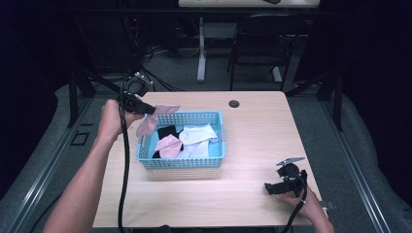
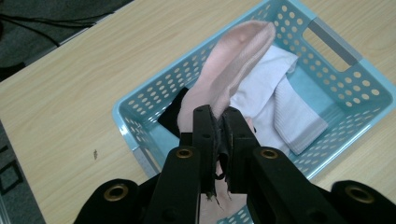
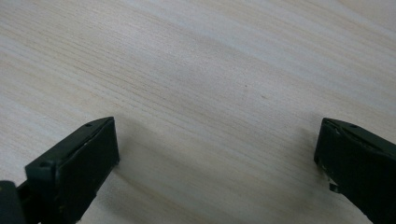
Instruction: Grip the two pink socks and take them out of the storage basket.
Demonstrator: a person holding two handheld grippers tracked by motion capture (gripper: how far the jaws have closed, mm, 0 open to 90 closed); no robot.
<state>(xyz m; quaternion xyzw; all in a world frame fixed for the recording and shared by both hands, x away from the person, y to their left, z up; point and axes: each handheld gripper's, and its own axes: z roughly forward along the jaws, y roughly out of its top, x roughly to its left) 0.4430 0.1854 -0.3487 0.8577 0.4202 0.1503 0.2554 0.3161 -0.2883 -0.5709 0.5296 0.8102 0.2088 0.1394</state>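
Note:
My left gripper [image 1: 151, 110] is shut on a pink sock [image 1: 154, 118] and holds it in the air over the far left corner of the blue basket [image 1: 218, 127]. In the left gripper view the pink sock [image 2: 229, 70] hangs from my pinched left gripper [image 2: 218, 116] above the blue basket [image 2: 369, 91]. Inside the basket lie a second pink sock [image 1: 168, 144], white socks [image 1: 198, 136] and a black one [image 1: 167, 131]. My right gripper [image 1: 271, 188] rests near the front right of the table, jaws wide apart; my right gripper [image 3: 215, 144] has nothing but bare wood between them.
The light wooden table [image 1: 252, 194] has a round cable hole [image 1: 234, 103] behind the basket. A black chair [image 1: 262, 39] and a table leg stand beyond the far edge. Cables trail from both grippers toward the front.

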